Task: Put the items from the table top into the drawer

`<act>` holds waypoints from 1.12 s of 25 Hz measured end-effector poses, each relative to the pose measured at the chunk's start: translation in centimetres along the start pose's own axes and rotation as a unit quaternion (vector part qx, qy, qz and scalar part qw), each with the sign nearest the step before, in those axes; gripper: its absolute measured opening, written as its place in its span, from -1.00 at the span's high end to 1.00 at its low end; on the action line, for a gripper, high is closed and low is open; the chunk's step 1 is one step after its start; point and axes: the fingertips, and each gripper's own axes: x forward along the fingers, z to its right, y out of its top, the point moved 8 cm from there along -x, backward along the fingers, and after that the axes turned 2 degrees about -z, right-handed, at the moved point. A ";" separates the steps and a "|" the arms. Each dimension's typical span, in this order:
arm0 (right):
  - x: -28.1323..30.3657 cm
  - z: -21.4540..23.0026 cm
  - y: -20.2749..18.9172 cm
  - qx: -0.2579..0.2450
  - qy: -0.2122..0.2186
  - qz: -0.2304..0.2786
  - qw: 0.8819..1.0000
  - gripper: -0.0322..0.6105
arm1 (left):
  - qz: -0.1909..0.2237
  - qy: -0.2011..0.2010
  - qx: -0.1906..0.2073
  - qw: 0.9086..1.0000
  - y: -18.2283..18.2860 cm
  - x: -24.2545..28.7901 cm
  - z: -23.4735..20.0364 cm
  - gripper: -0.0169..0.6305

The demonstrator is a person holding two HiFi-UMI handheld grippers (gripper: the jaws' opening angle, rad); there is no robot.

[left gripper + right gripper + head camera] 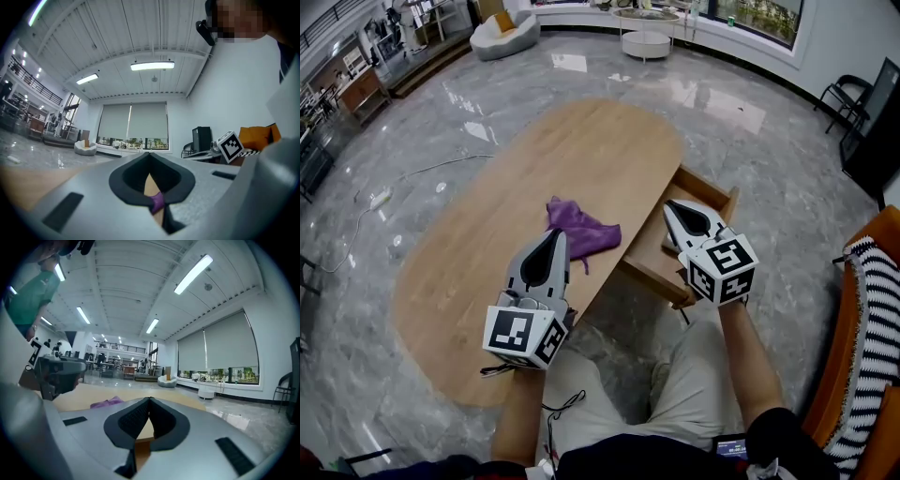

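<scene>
A crumpled purple cloth (586,232) lies on the oval wooden table (534,169) near its right edge. Beside it the table's drawer (654,274) stands pulled out. My left gripper (558,232) hovers at the cloth's near left edge with its jaws shut; in the left gripper view (150,154) a bit of the cloth (158,201) shows through the gap behind the tips. My right gripper (672,206) is held over the open drawer, shut with nothing in it (150,399). The right gripper view also catches the cloth (107,403) to its left.
An orange chair with a striped black-and-white cover (874,309) stands close on the right. The person's knees (694,375) sit just under the drawer. A cable (412,178) runs across the glossy floor at the left. A black chair (842,94) is far right.
</scene>
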 end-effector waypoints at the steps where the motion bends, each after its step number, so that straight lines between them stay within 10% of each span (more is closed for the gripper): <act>1: 0.0 -0.5 0.4 -0.002 0.004 0.008 1.000 0.84 | -0.006 0.001 0.002 1.000 0.0 -0.2 -0.1 0.94; 17: 3.4 -7.8 0.5 -0.022 0.121 -0.012 0.992 0.82 | -0.009 0.018 0.002 1.000 -0.4 -3.4 -0.4 0.94; 28: 9.7 -11.5 -2.3 -0.037 0.162 -0.088 0.982 0.12 | -0.007 0.038 -0.003 0.999 -0.5 -5.3 -1.2 0.94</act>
